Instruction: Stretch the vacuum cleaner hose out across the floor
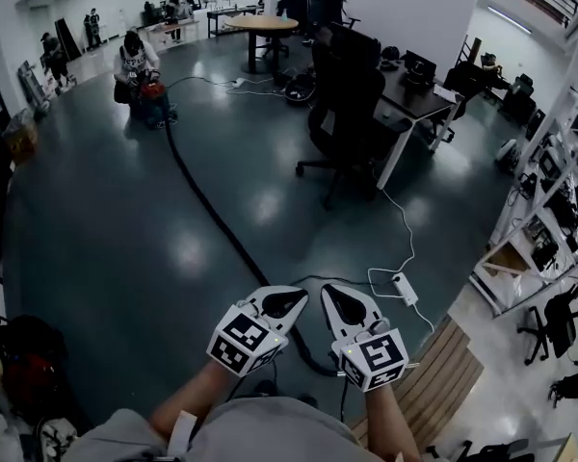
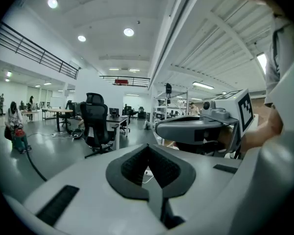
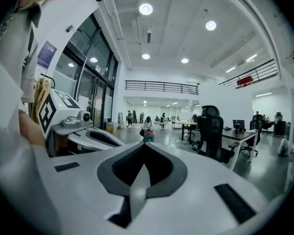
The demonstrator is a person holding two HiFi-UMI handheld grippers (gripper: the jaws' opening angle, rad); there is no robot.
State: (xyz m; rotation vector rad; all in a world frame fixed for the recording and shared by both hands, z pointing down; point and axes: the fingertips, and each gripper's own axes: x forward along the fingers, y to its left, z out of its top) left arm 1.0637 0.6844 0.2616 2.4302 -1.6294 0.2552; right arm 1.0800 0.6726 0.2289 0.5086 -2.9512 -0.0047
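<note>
Hose (image 1: 213,210) along floor (image 1: 116,258), passing below left tool (image 1: 287,299), beside right tool (image 1: 339,299)

The hose (image 1: 205,203) lies left of the chair (image 1: 352,104), apparently reaching the far vacuum cleaner (image 1: 153,92).

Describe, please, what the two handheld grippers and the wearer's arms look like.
The left gripper and right gripper are white, wedge-shaped shells with dark grey, ribbed, teardrop-shaped pads at the tongs. Each carries a white cube with black square markers: the left cube and the right cube. The person wears a grey top; the forearms are uncovered.
</note>
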